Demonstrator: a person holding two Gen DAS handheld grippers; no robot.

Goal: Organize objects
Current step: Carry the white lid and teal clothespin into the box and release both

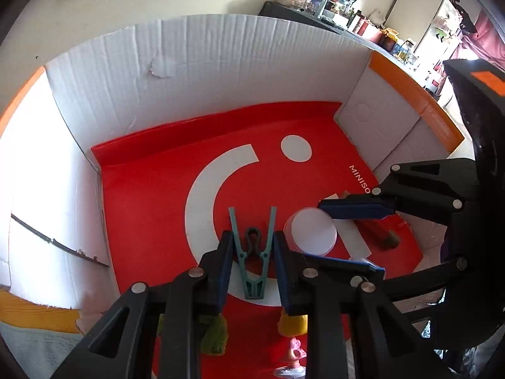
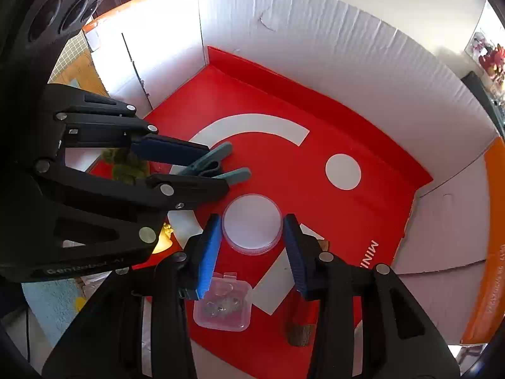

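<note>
While both grippers point down into a white cardboard box [image 1: 195,63] lined with a red sheet [image 1: 151,195], the left wrist view lists: left gripper [image 1: 251,246], jaws nearly closed on a teal clothespin [image 1: 252,252], whose forked end points toward the far wall; right gripper [image 1: 334,240] entering from the right, one blue pad above and one below a round white-lidded container [image 1: 311,232], just beside the clothespin; a green fuzzy toy [image 1: 214,334] and a small figurine [image 1: 292,344] low in the picture, partly hidden behind the left gripper; a brown cylinder [image 1: 386,237] past the container. Right wrist view lists: right gripper [image 2: 252,246] with its fingers on either side of the round container [image 2: 252,223], the pads close to its rim, though contact cannot be told; a small clear plastic box [image 2: 224,306] nearer the camera, between the fingers' bases; the left gripper [image 2: 202,167] at the left, clamped on the clothespin [image 2: 217,165]; the brown cylinder [image 2: 300,331] at the lower right.
</note>
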